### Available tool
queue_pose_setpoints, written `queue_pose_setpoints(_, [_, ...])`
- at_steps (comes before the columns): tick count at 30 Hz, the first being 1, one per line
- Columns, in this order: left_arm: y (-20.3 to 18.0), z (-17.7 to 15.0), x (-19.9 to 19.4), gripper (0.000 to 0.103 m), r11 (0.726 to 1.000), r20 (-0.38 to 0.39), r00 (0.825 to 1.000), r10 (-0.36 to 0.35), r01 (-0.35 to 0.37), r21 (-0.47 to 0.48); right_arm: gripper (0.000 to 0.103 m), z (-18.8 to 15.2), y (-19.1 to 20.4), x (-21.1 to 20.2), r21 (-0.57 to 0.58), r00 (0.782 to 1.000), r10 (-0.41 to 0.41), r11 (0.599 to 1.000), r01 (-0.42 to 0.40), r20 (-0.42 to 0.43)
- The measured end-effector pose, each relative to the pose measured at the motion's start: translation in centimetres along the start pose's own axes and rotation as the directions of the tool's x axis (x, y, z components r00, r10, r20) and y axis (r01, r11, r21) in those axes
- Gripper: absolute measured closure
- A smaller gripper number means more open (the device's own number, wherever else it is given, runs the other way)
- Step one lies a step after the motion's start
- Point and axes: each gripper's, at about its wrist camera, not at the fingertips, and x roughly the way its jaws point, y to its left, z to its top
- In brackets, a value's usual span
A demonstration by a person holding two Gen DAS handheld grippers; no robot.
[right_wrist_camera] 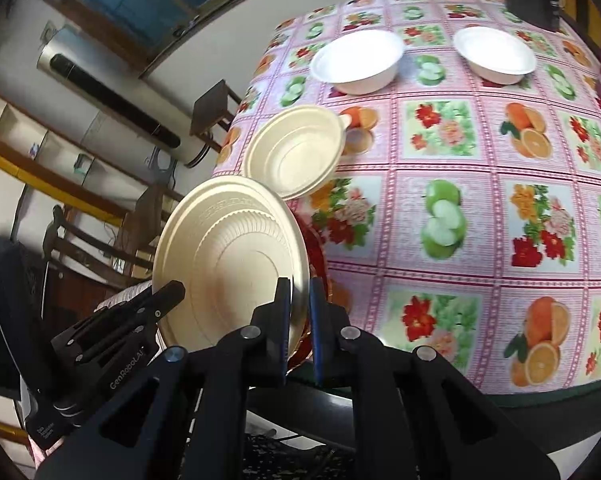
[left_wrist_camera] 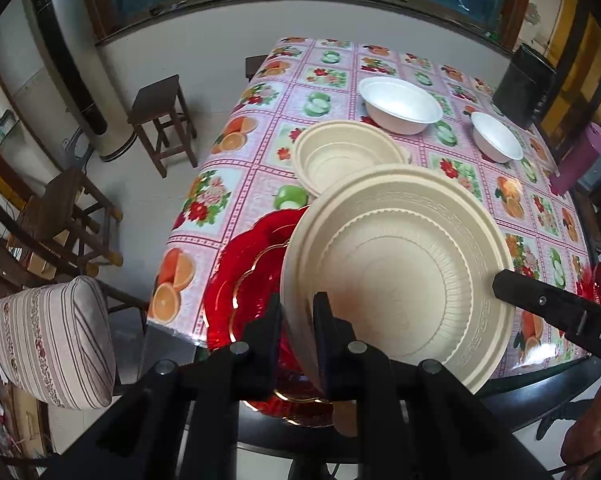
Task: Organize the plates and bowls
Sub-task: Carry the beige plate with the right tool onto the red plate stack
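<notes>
Left hand-held gripper, right hand-held gripper both clamped on opposite rims of cream plate.

Two matte black plastic tools: left hand-held gripper and right hand-held gripper. Flat angular fingers, thin blue pads on inner faces. Round silver screws at each linkage pivot. White "GenRoboLAI" lettering at 8 o'clock in right view; "DA" at 3 o'clock in left view.
</notes>
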Motion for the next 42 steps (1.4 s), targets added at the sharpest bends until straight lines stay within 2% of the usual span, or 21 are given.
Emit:
queue_pose_setpoints(13, [2.0,-1.2,1.3,0.085,1.0,-0.037,0.999,0.014,-0.014,-0.019,0.092,-0.8,1.6,2.4,-0.019,0.999,0.005,1.0,-0.006,-0.047])
queue_pose_setpoints(28, [3.2,-2.7,4.1,0.085,1.0,-0.136,0.99,0.025,-0.027,-0.014,0.091,-2.5,2.2,6.2,-0.041,0.989,-0.054,0.998,0.049,-0.139])
queue_pose_setpoints(30, [3.5,-2.7,3.8,0.083,0.999,-0.122,0.992,0.042,-0.045,-0.022,0.09,-2.6,2.5,6.2,-0.057,0.99,-0.059,0.997,0.052,-0.129])
queue_pose_setpoints(32, [4.0,-2.6,3.3,0.079,0.996,-0.094,0.992,0.085,-0.088,-0.032,0.09,-2.6,2.9,5.5,-0.077,0.996,-0.053,0.996,0.047,-0.074])
queue_pose_setpoints(33, [4.3,-2.5,3.0,0.075,0.994,-0.078,0.992,0.102,-0.106,-0.039,0.088,-2.5,3.1,5.1,-0.086,0.997,-0.062,0.995,0.058,-0.042])
queue_pose_setpoints(34, [4.5,-2.5,2.9,0.064,0.992,-0.071,0.991,0.116,-0.119,-0.047,0.087,-2.4,3.1,4.6,-0.094,0.998,-0.065,0.994,0.063,-0.012])
queue_pose_setpoints(35, [4.7,-2.5,2.8,0.055,0.989,-0.065,0.99,0.128,-0.132,-0.059,0.08,-2.2,2.9,4.1,-0.089,0.999,-0.051,0.995,0.052,0.01])
queue_pose_setpoints(36, [4.9,-2.5,2.8,0.054,0.989,-0.061,0.989,0.132,-0.136,-0.066,0.07,-2.1,2.5,3.8,-0.071,0.999,-0.041,0.997,0.043,0.022])
queue_pose_setpoints(38, [4.7,-2.7,2.9,0.054,0.99,-0.067,0.99,0.124,-0.128,-0.057,0.061,-2.1,1.5,3.6,-0.024,0.998,-0.054,0.998,0.055,0.043])
queue_pose_setpoints(42, [3.4,-2.9,3.3,0.054,0.994,-0.089,0.99,0.106,-0.108,-0.016,0.061,-2.2,-0.6,4.2,0.041,0.997,-0.079,0.996,0.079,0.009])
